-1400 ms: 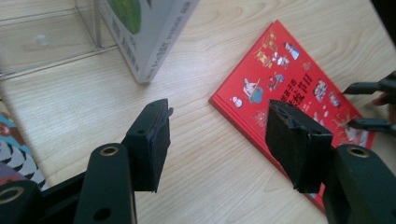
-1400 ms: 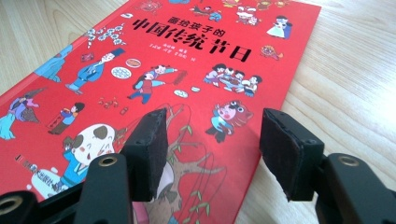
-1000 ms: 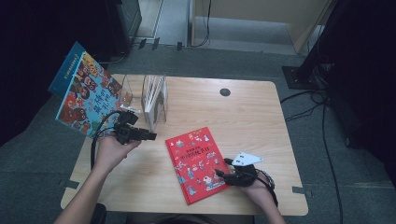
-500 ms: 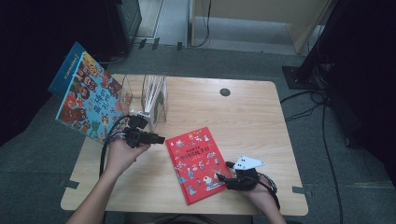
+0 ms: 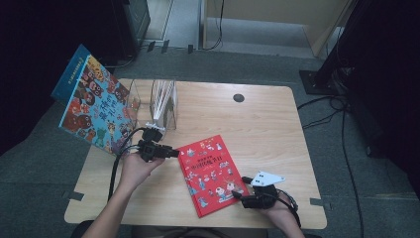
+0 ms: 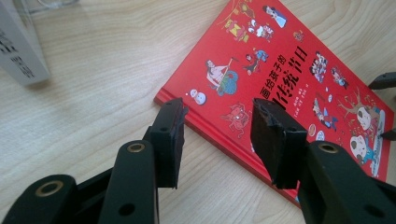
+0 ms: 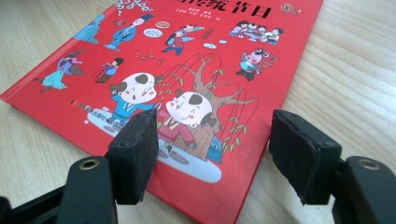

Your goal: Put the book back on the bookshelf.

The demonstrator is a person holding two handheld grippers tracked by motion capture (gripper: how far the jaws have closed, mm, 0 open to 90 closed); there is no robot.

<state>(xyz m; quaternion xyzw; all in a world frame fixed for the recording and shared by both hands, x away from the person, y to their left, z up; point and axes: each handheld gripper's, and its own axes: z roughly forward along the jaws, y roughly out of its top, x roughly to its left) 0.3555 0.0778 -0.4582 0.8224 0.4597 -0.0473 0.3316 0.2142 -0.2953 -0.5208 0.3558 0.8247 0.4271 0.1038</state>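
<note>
Pale wood grain runs across your counter (image 5: 277, 124), which stands on grey carpet with dark equipment around it. Your red picture book (image 5: 210, 173) lies flat near the front edge, cover up, between your two hands.

Your left gripper (image 5: 171, 152) sits low at the book's upper left corner. Its fingers (image 6: 170, 133) stand partly apart, with the corner of the book just beyond their tips; the pads press on nothing.

Your right gripper (image 5: 238, 194) lies at the book's lower right corner. Its fingers (image 7: 299, 154) have just been opening and stand wide: one pad rests over the cover by the two cartoon children, the other beside the book's edge over the counter, neither clamping it.

Yellow Chinese characters run across the cover; I cannot read them surely.

A clear acrylic book stand (image 5: 161, 104) sits at the back left of the counter, and a large blue illustrated book (image 5: 91, 106) leans at the counter's left edge.
</note>
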